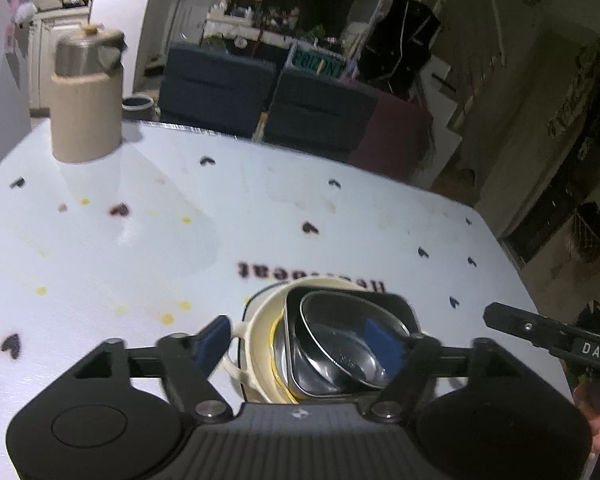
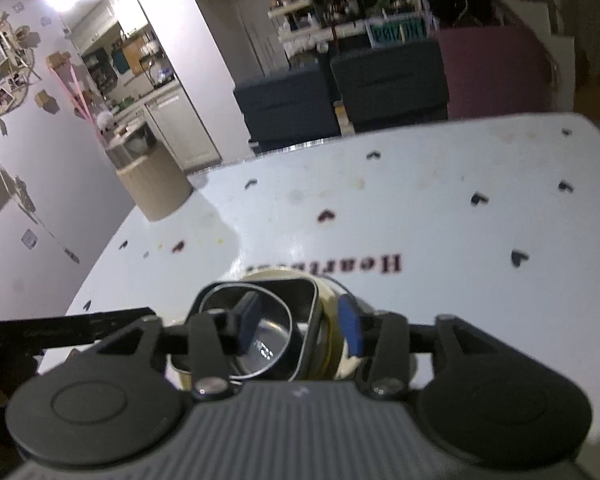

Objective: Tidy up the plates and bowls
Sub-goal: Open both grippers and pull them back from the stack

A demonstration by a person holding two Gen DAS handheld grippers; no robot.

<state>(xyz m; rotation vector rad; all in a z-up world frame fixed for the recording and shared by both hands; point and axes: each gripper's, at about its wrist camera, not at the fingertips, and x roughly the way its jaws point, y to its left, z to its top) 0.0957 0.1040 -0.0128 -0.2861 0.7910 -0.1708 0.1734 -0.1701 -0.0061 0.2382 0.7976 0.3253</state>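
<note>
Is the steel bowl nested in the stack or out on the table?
Nested: the steel bowl sits inside the square tray, itself in the cream dish.

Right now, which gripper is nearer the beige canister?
Left. Both are at the dish stack; the left gripper is on the side facing the beige canister, the right gripper beside it, farther off.

A cream bowl [image 1: 256,344] with side handles sits upright on the white worktop [image 1: 140,248], holding a nested, tilted steel square tray [image 1: 296,360] and round steel bowl [image 1: 348,352].
</note>
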